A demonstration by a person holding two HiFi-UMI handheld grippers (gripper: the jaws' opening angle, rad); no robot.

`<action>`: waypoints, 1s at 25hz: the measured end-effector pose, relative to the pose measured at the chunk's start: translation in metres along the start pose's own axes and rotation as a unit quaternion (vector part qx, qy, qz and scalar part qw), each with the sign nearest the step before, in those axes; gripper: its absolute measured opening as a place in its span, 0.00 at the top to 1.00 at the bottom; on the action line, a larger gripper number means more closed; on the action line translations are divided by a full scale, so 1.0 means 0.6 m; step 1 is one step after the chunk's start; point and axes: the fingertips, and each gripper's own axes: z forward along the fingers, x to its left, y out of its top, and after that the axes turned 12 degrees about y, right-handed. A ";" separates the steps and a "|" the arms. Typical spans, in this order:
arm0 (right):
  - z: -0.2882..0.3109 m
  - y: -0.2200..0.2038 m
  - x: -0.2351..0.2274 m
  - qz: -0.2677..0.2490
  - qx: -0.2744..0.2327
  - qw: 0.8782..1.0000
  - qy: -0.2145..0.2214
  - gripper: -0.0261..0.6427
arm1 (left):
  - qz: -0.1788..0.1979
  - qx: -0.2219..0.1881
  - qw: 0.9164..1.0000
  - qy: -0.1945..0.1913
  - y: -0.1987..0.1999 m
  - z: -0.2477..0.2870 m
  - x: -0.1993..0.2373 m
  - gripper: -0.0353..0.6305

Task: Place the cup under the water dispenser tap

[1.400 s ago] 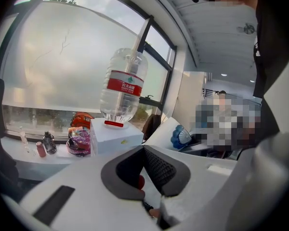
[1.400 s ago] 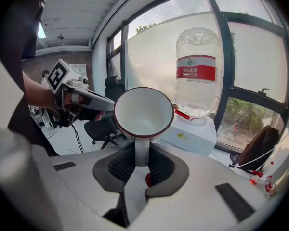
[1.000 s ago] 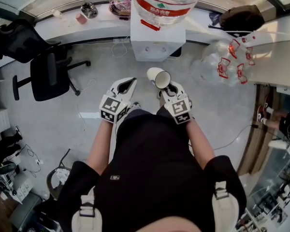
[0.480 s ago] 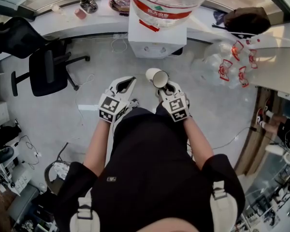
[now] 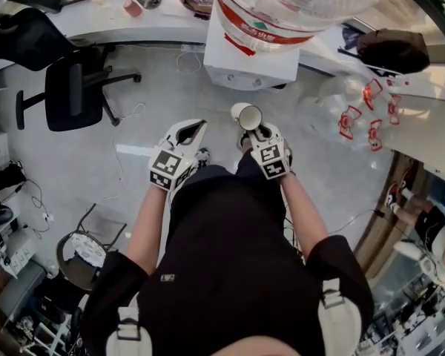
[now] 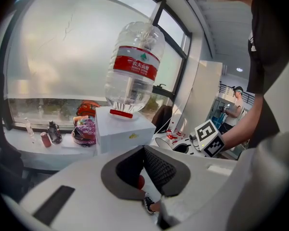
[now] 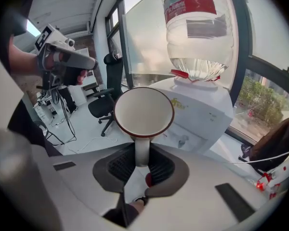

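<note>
A white paper cup (image 5: 246,116) with a brown rim lies tilted on its side, mouth facing back at the camera in the right gripper view (image 7: 143,112). My right gripper (image 5: 256,131) is shut on the cup's lower wall (image 7: 142,154). The white water dispenser (image 5: 251,59) stands just beyond, with a big clear bottle (image 5: 297,6) on top. Its two small taps (image 7: 183,141) show on the front face, below and right of the cup. My left gripper (image 5: 195,129) hangs beside the right one, jaws together on nothing (image 6: 144,153).
A black office chair (image 5: 70,95) stands at the left by a long white counter (image 5: 96,32) that carries small bottles and a colourful bag (image 6: 84,129). Empty clear water bottles (image 5: 356,110) lie on the floor at the right. A dark bag (image 5: 397,50) rests on the counter's right end.
My right gripper has sunk lower with the cup, which now looks smaller from above. The left gripper has dropped a little too. The dispenser and bottle fill more of the head view.
</note>
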 end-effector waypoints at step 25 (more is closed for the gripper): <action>0.179 -0.187 -0.173 -0.004 0.175 0.985 0.005 0.89 | -0.042 0.044 0.996 0.068 -0.082 0.021 0.041 0.96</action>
